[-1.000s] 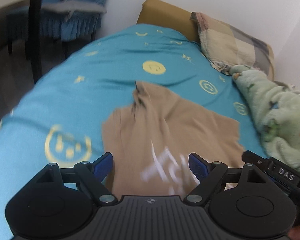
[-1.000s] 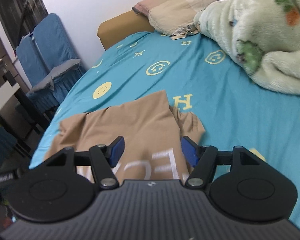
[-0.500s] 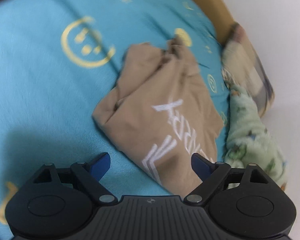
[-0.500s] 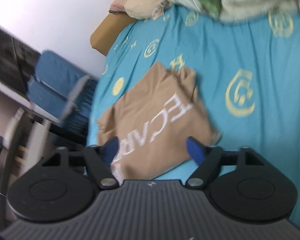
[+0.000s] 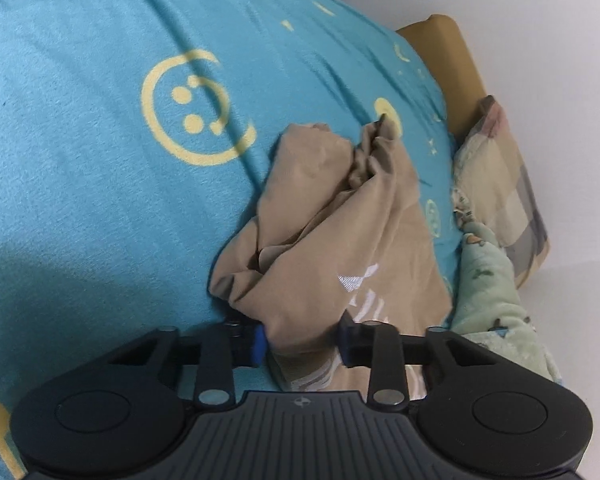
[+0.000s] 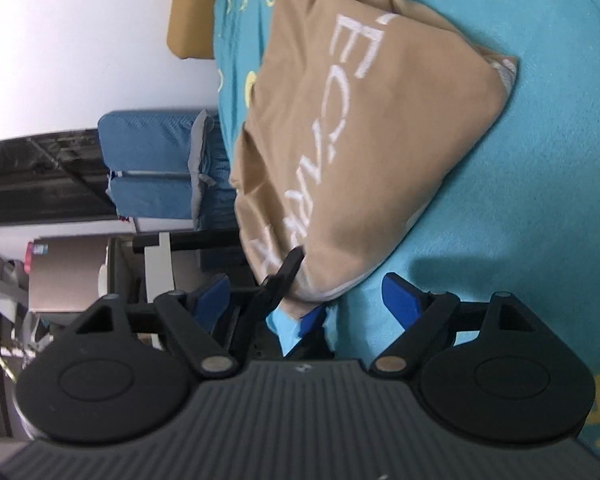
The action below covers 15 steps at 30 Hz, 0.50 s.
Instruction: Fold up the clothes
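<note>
A tan shirt (image 5: 340,240) with white lettering lies crumpled on the teal bedsheet (image 5: 100,200). In the left wrist view my left gripper (image 5: 302,338) is closing, and a bunched near edge of the shirt fills the gap between its blue pads. The right wrist view shows the shirt (image 6: 380,140) with its lettering up. There the left gripper (image 6: 306,284) pinches the shirt's near corner, one finger above and one pad below. My right gripper (image 6: 308,300) stands open just in front of that corner, and its pads do not touch the cloth.
A pale green fleece blanket (image 5: 496,292) and a checked pillow (image 5: 500,184) lie past the shirt. A mustard headboard (image 5: 448,52) meets the white wall. Blue-covered chairs (image 6: 152,160) and a desk (image 6: 68,272) stand beside the bed's edge.
Both grippers have rolled and dropped close to the shirt. The left jaws went from wide open to closed around the shirt's near edge. The right jaws stayed wide.
</note>
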Each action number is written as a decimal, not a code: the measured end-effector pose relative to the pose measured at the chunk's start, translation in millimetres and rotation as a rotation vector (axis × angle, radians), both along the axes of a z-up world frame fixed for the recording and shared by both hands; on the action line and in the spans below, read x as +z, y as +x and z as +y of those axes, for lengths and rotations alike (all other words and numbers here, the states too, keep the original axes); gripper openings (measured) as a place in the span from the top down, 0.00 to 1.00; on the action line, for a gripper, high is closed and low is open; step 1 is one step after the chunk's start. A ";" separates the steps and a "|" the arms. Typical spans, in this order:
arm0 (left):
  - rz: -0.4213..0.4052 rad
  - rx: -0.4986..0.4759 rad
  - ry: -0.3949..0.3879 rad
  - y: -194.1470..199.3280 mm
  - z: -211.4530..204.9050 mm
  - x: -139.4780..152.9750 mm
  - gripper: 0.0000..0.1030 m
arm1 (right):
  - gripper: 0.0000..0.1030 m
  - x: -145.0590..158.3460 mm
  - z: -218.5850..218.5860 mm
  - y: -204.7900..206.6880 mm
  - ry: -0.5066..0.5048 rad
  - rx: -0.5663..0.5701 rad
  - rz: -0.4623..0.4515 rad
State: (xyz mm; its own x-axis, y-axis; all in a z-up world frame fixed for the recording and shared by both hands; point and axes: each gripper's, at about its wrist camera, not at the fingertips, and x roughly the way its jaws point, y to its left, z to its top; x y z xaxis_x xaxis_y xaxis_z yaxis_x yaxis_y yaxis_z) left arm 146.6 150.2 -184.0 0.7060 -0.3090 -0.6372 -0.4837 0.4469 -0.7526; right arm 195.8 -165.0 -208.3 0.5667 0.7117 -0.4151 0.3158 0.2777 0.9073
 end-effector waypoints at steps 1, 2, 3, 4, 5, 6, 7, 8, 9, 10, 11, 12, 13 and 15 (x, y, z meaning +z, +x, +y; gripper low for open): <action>-0.015 0.002 -0.008 -1.3 0.1 2.1 0.74 | 0.18 -1.5 -1.1 1.3 -0.007 -0.014 0.003; -0.035 0.004 -0.018 -2.7 0.4 4.6 0.75 | 0.18 -2.8 -2.9 1.7 -0.013 -0.033 0.008; -0.058 0.004 -0.029 -4.2 0.8 7.3 0.76 | 0.19 -3.9 -5.3 1.2 -0.019 -0.058 0.016; -0.079 0.003 -0.038 -5.0 1.2 9.8 0.76 | 0.23 -4.1 -8.2 0.1 -0.029 -0.087 0.022; -0.096 0.003 -0.045 -5.1 2.0 12.2 0.76 | 0.24 -4.2 -11.2 -0.6 -0.034 -0.110 0.026; -0.106 0.003 -0.052 -5.4 2.7 13.9 0.76 | 0.24 -4.7 -13.6 -0.7 -0.030 -0.124 0.028; -0.113 0.004 -0.058 -5.4 2.2 15.0 0.76 | 0.24 -5.2 -16.0 -0.9 -0.027 -0.139 0.030; -0.114 0.004 -0.058 -4.8 1.3 15.1 0.76 | 0.24 -5.6 -18.2 -1.2 -0.025 -0.155 0.035; -0.113 0.002 -0.054 -4.1 0.6 14.6 0.76 | 0.24 -5.8 -20.3 -1.2 -0.029 -0.172 0.038; -0.107 0.004 -0.055 -3.7 0.6 13.3 0.76 | 0.25 -6.0 -22.6 -0.9 -0.038 -0.189 0.037; -0.097 0.010 -0.064 -3.6 1.3 11.0 0.76 | 0.29 -6.4 -25.3 -0.2 -0.051 -0.204 0.039; -0.093 0.014 -0.073 -4.3 1.8 9.3 0.76 | 0.33 -7.2 -28.4 1.0 -0.067 -0.219 0.042; -0.091 0.015 -0.080 -5.4 2.1 8.1 0.76 | 0.39 -7.8 -32.0 1.2 -0.079 -0.240 0.046; -0.092 0.012 -0.078 -3.5 1.7 7.3 0.76 | 0.41 -9.0 -39.9 0.1 -0.089 -0.284 0.053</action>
